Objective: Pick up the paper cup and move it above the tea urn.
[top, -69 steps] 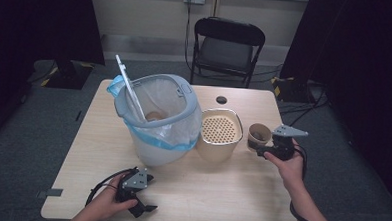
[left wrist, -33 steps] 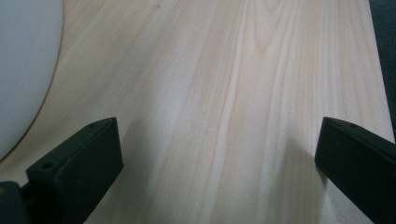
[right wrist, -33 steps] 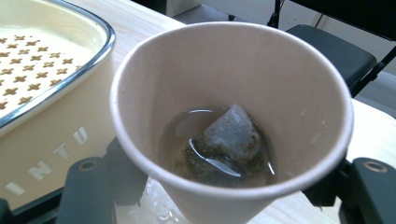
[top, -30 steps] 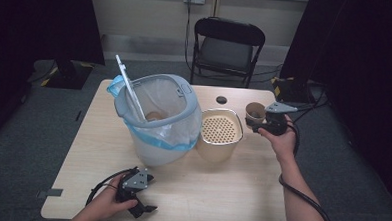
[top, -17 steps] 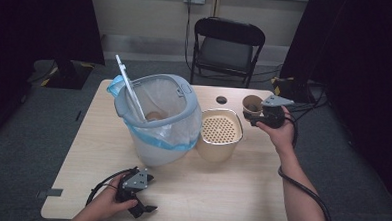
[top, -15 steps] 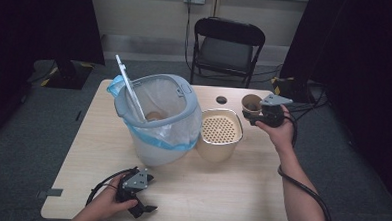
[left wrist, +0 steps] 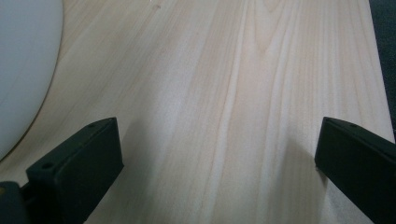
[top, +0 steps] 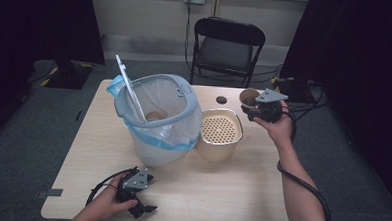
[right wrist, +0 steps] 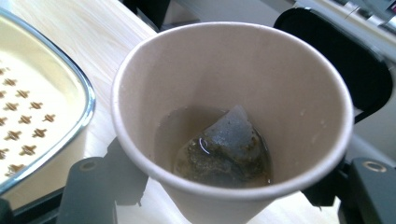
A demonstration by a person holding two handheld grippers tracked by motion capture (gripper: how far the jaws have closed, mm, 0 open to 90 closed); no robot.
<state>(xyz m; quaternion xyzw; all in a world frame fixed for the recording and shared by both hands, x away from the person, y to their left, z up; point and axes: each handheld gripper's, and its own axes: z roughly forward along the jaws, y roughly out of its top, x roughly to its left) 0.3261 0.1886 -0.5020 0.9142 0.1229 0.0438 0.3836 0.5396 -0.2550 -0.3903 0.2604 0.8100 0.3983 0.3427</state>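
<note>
- Holding a paper cup [right wrist: 229, 121] between my right gripper's [top: 256, 109] jaws, which stand fairly wide, one on each side of its wall; the cup is off the table [top: 220, 191].
- Inside it, just ahead of those jaws, a used tea bag [right wrist: 224, 149] sits in a little brown liquid.
- Beside the jaws, toward the table's middle, is the cream strainer tub [top: 219, 134], its perforated top bare.
- Past that stands the lined bin [top: 156, 119], its flap tipped up.
- My left gripper [top: 139, 193] rests on the table near the front edge, jaws wide apart with nothing but bare wood between them.
- My read: the cup is picked up, nothing is poured or binned yet. Draining over the strainer, then dropping the bag and cup in the bin, looks left.
</note>
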